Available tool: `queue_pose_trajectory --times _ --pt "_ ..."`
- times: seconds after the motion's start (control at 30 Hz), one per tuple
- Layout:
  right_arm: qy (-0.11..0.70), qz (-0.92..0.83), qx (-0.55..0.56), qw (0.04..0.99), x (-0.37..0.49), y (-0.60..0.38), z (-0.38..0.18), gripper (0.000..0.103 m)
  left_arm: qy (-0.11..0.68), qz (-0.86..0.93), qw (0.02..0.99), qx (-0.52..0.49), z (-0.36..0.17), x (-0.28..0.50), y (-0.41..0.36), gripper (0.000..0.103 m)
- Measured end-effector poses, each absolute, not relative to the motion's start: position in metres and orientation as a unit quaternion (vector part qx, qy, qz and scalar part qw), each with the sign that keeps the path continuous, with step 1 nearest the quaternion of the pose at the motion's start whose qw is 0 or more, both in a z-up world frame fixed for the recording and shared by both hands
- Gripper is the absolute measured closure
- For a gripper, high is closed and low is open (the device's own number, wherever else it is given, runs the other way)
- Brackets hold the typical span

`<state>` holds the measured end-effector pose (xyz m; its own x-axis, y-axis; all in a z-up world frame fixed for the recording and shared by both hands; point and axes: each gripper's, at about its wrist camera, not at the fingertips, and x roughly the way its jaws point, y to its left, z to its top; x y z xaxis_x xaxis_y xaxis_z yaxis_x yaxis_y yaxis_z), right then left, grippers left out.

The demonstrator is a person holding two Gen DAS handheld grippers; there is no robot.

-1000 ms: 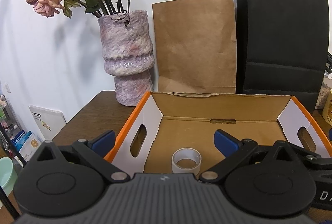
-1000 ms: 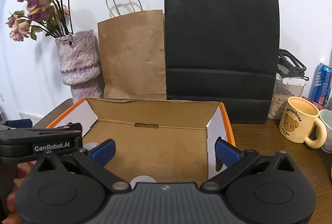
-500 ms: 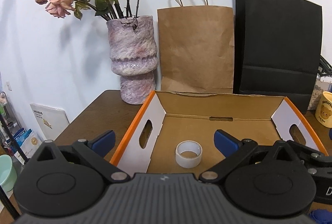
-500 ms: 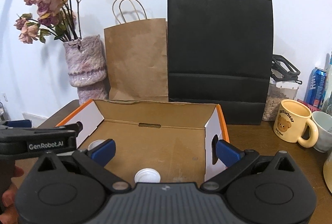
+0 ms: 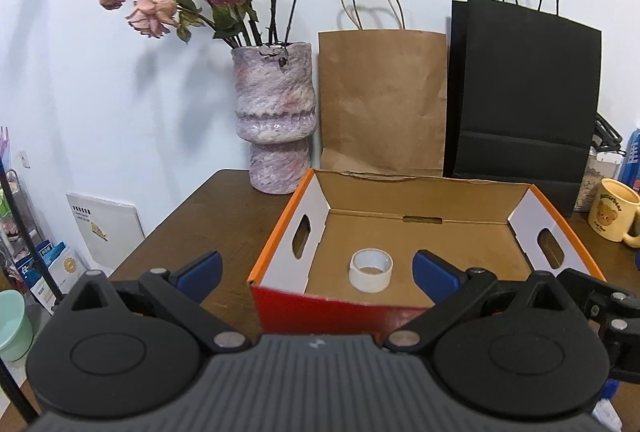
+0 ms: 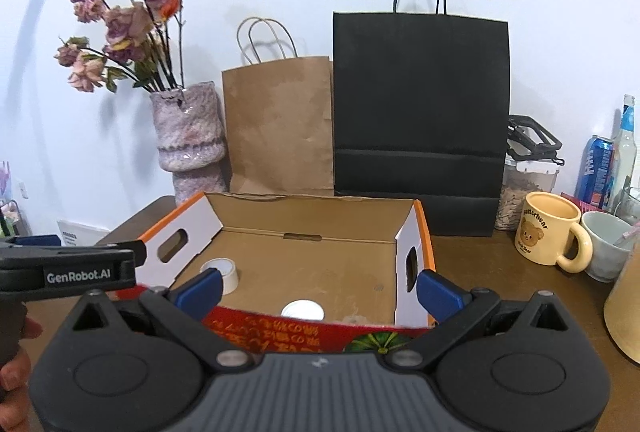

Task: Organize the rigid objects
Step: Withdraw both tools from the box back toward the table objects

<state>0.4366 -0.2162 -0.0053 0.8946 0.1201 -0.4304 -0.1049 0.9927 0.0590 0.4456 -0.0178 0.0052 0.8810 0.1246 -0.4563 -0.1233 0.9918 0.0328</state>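
An open cardboard box (image 5: 448, 200) (image 6: 316, 208) with orange rims and a red front wall stands on the brown table. A white tape roll (image 5: 371, 270) (image 6: 220, 269) lies on its floor near the left side. A round white lid (image 6: 302, 311) lies near the front wall in the right wrist view. My left gripper (image 5: 318, 270) hovers open before the box front, with nothing between its blue fingertips. My right gripper (image 6: 318, 288) is also open and empty, in front of the box. The left gripper's body (image 6: 68, 270) shows at the left, with a hand below it.
A purple vase (image 5: 275, 128) with dried roses, a brown paper bag (image 5: 382, 104) and a black paper bag (image 5: 524, 100) stand behind the box. A yellow bear mug (image 6: 550, 234), a white cup (image 6: 606, 246), a jar, a can and a bottle stand right of the box.
Both grippers have drawn back and up from the box; its red front wall now shows. The tape roll and the white lid stay on the box floor.
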Motion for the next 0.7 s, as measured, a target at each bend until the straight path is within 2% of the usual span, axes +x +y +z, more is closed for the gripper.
queue_pose_trajectory --times 0.7 --pt "0.222 0.080 0.003 0.972 0.334 -0.204 -0.006 0.000 0.237 0.061 0.969 0.002 0.005 0.346 0.002 0.000"
